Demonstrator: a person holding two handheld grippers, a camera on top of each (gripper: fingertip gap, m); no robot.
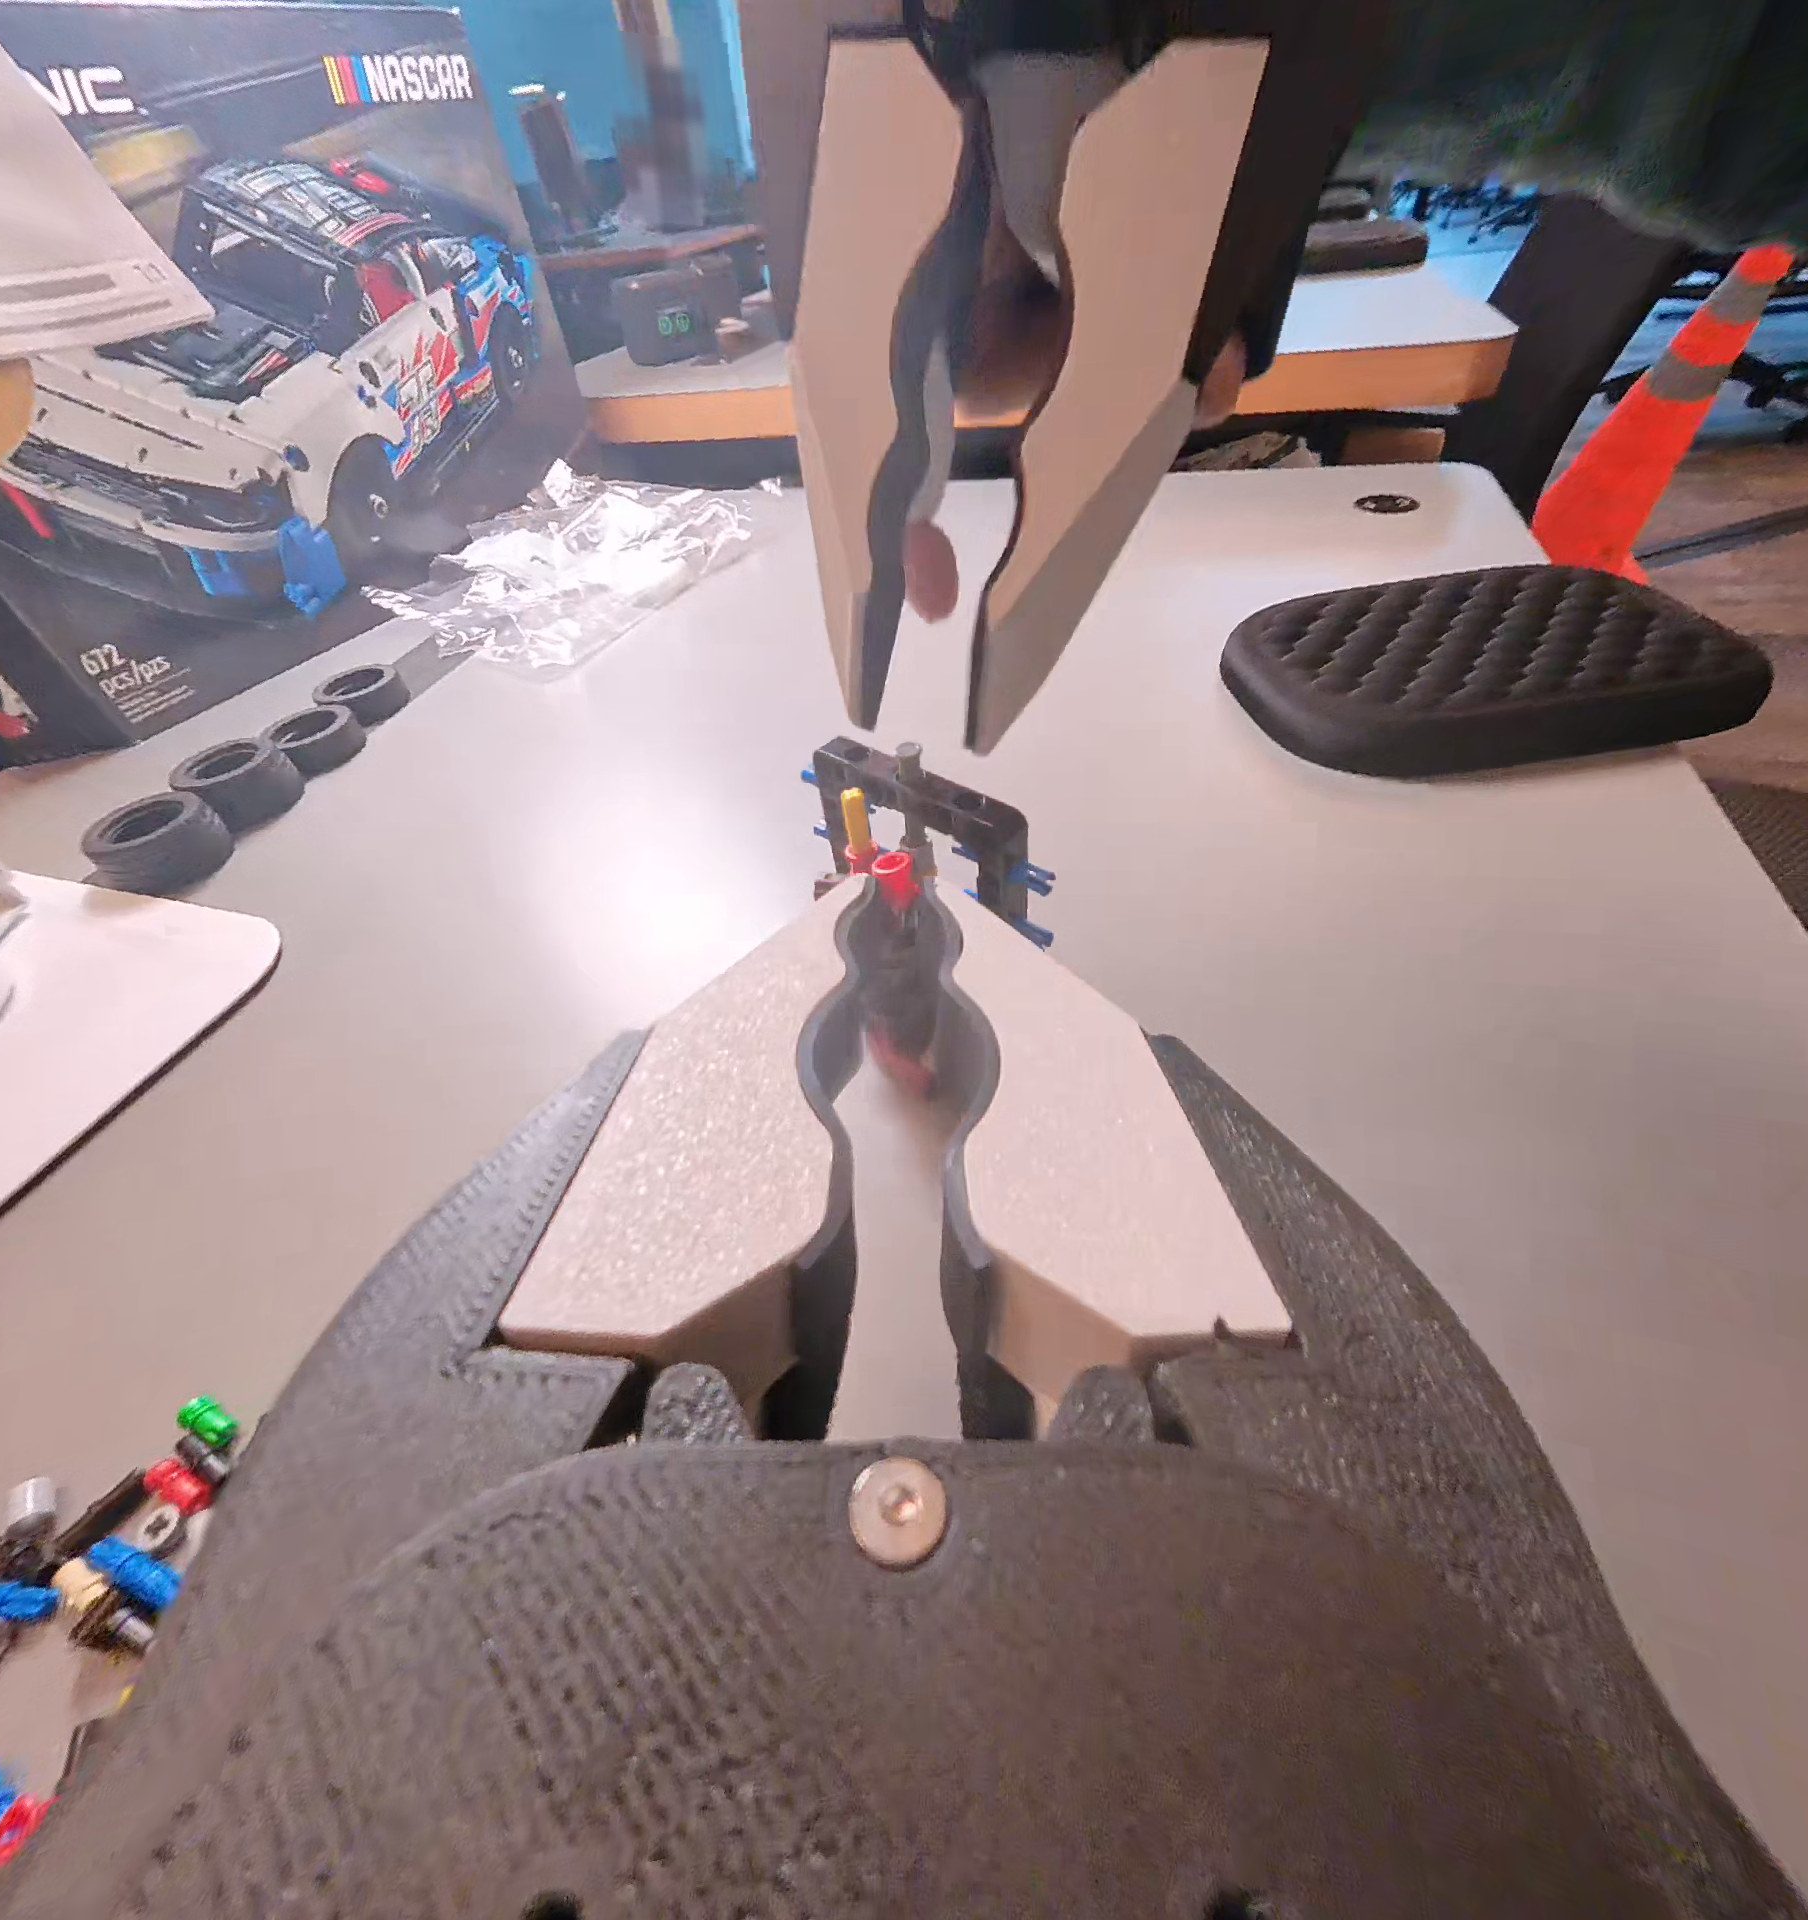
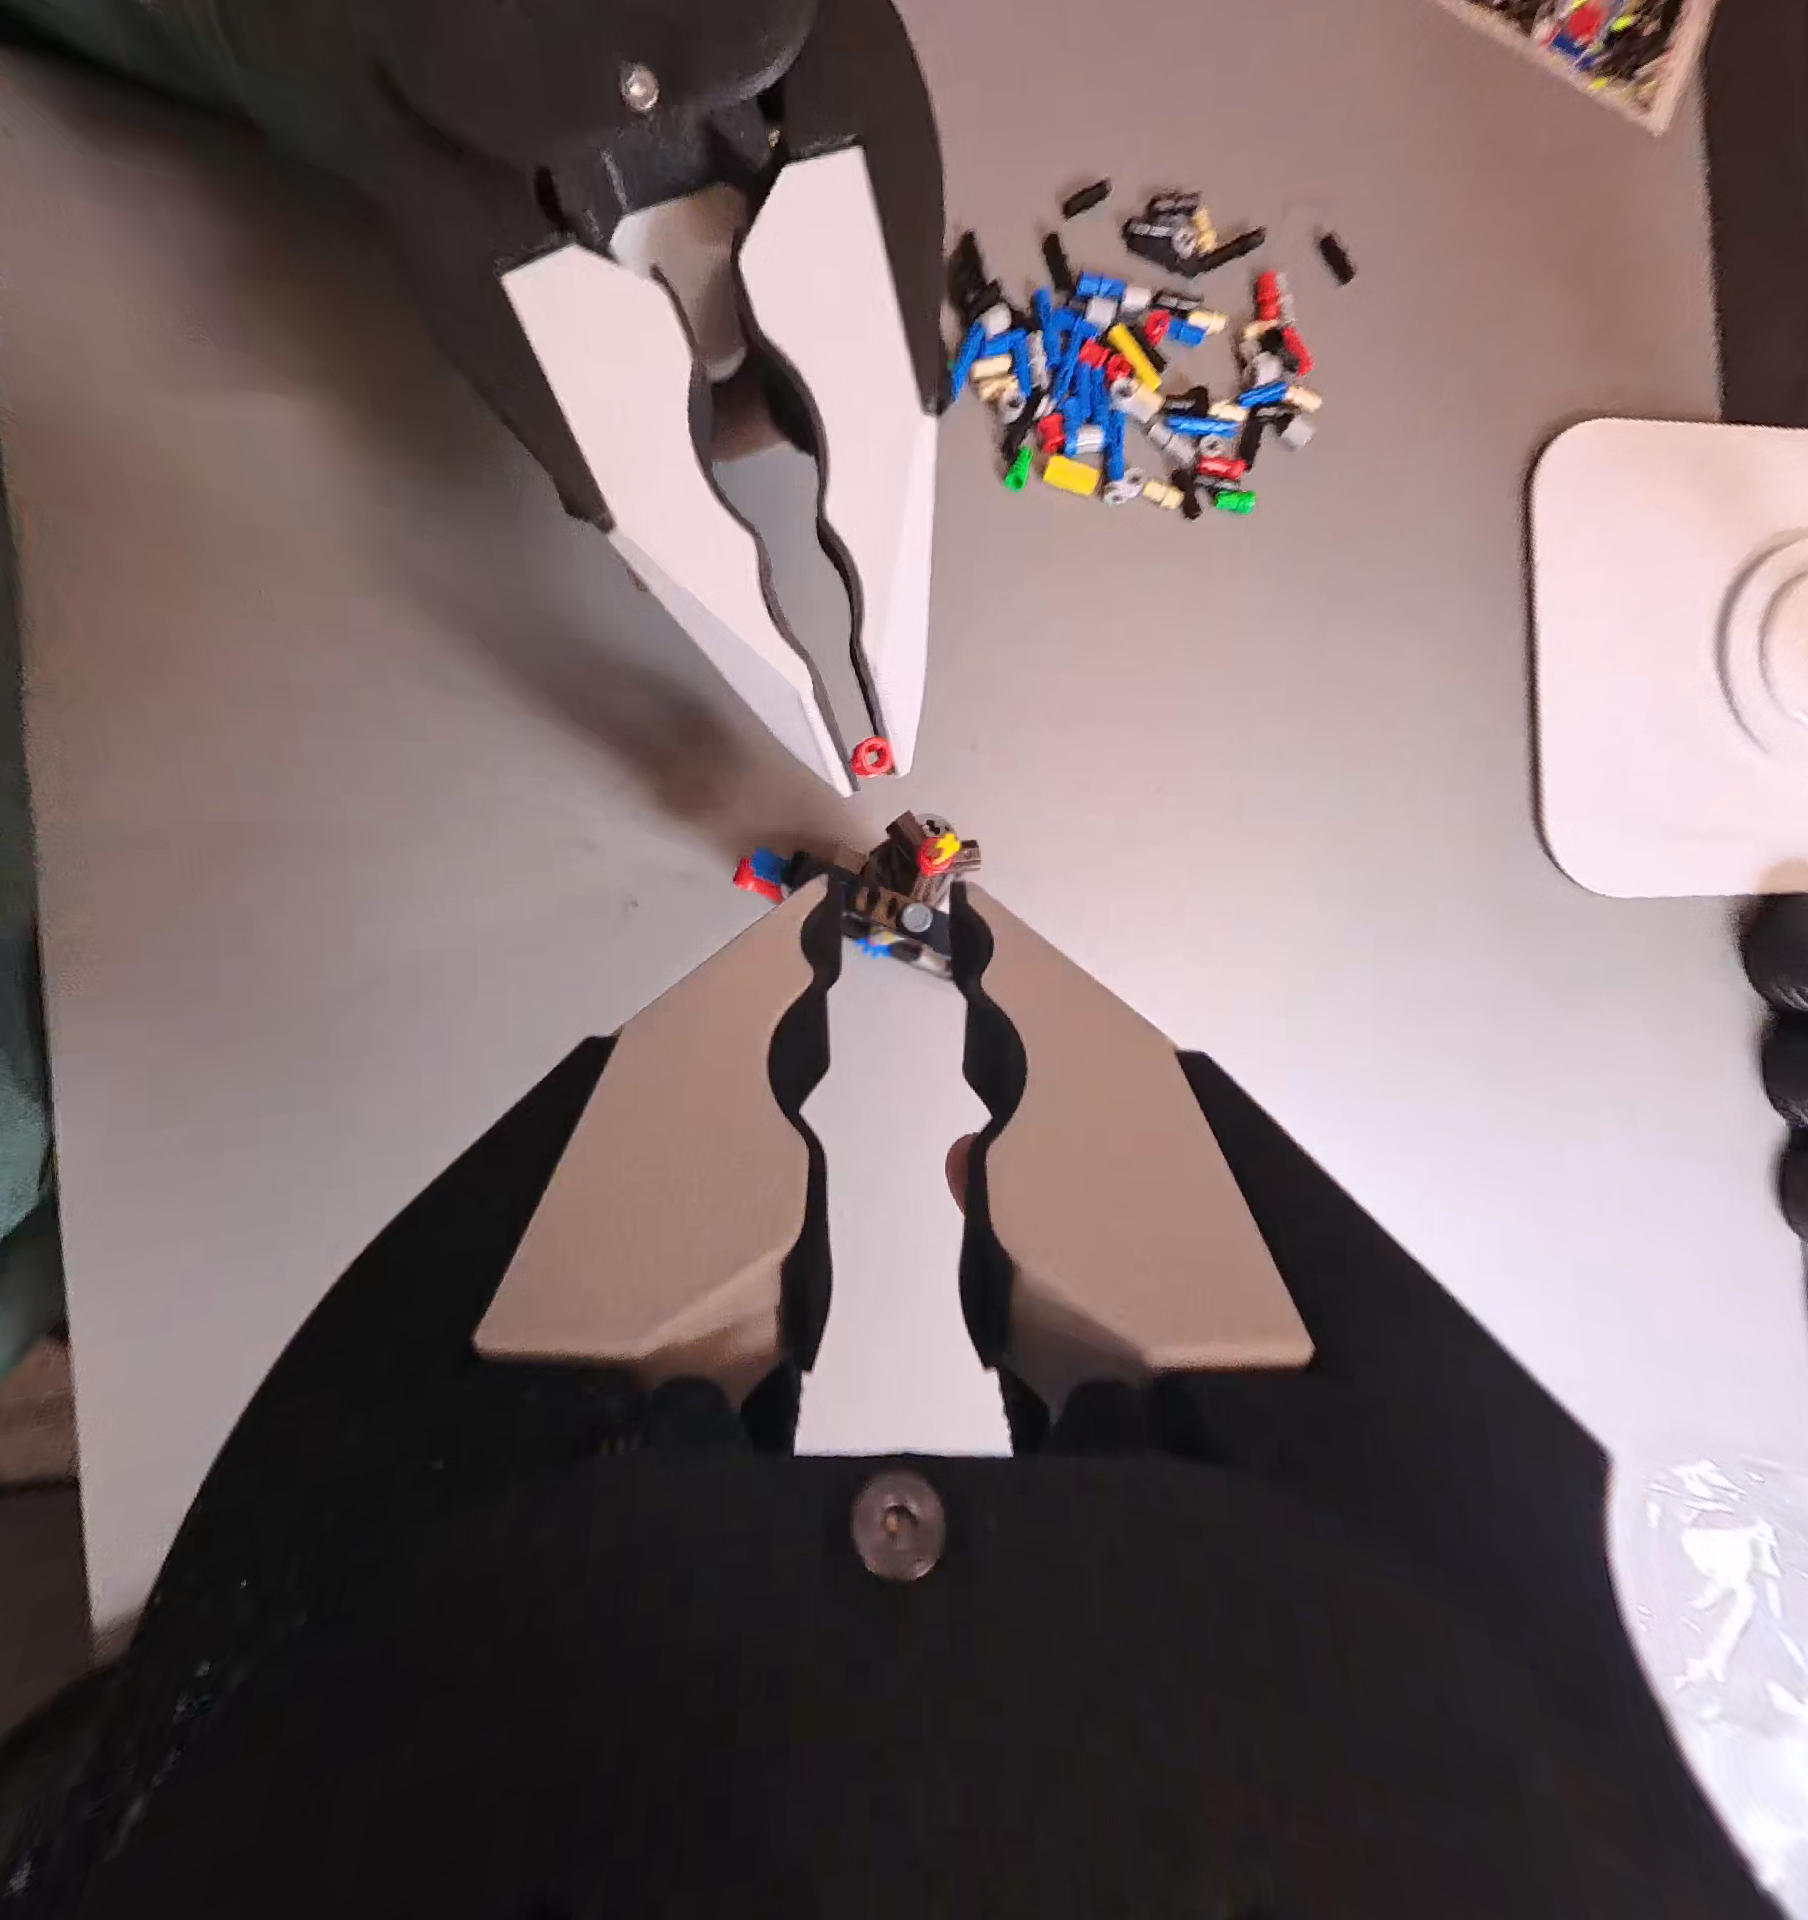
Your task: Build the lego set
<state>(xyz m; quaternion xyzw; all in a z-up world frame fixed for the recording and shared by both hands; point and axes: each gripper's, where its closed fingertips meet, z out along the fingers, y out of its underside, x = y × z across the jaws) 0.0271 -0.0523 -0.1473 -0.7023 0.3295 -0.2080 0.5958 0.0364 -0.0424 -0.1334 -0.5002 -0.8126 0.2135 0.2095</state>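
A small black Lego frame (image 1: 967, 805) with blue pins, a yellow axle and a grey axle stands on the grey table (image 1: 1347, 1091). It also shows in the right wrist view (image 2: 910, 883). My left gripper (image 1: 895, 896) is shut on a small red bush (image 1: 892, 871) and holds it just in front of the frame. The left gripper (image 2: 872, 774) and its red bush (image 2: 871, 757) also show in the right wrist view. My right gripper (image 2: 895, 909) is open and empty. It comes down from above (image 1: 923, 736) and its tips hover just over the frame's top bar.
A pile of loose small pieces (image 2: 1128, 384) lies beside the left gripper, also seen in the left wrist view (image 1: 79, 1558). The set's box (image 1: 256, 364), several black tyres (image 1: 245, 769), a clear plastic bag (image 1: 588, 582), a black pad (image 1: 1492, 665) and a white stand base (image 2: 1689, 655) ring the work area. My two grippers' fingertips are within a few centimetres of each other.
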